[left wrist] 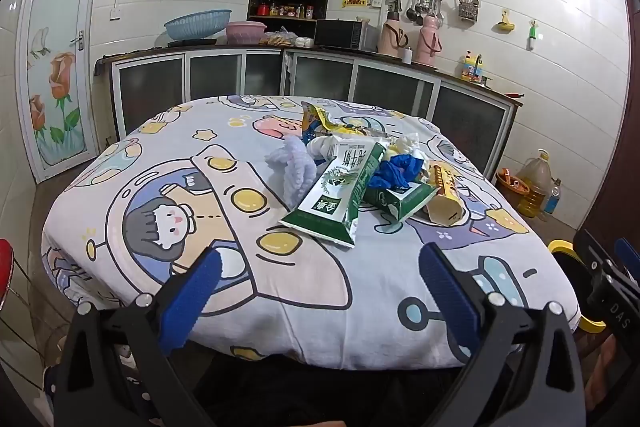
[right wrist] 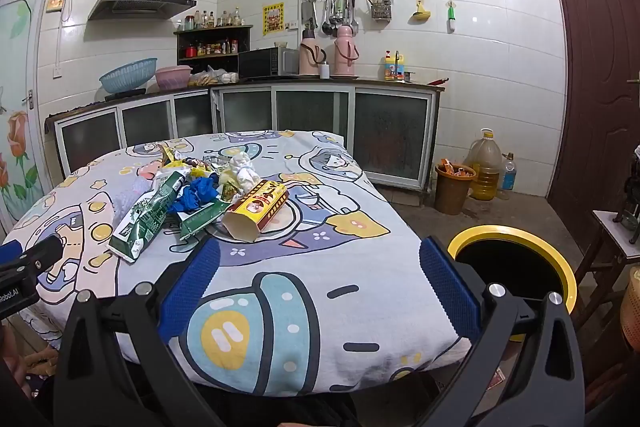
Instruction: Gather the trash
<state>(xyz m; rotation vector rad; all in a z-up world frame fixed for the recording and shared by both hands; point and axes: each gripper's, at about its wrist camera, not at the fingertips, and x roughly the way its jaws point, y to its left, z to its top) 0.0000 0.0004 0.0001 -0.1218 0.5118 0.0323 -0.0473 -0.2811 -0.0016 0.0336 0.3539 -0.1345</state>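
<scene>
A heap of trash lies on the cartoon-print tablecloth [left wrist: 160, 155]: a flattened green milk carton [left wrist: 336, 195], a second green carton [left wrist: 404, 197], a yellow hexagonal box [left wrist: 442, 195], a crumpled blue glove [left wrist: 394, 171], a pale purple knitted rag [left wrist: 294, 163], white tissue and yellow wrappers. The heap also shows in the right wrist view, with the milk carton [right wrist: 146, 215], the yellow box [right wrist: 256, 209] and the blue glove [right wrist: 196, 197]. My left gripper [left wrist: 320, 263] is open and empty at the near table edge. My right gripper [right wrist: 320, 251] is open and empty, right of it.
A yellow-rimmed black bin [right wrist: 516, 263] stands on the floor right of the table [right wrist: 360, 307]. An orange bucket [right wrist: 454, 187], an oil jug [right wrist: 486, 163] and a bottle stand by the far cabinets. A brown door [right wrist: 600, 67] is at right. A small side table [right wrist: 616, 243] stands by it.
</scene>
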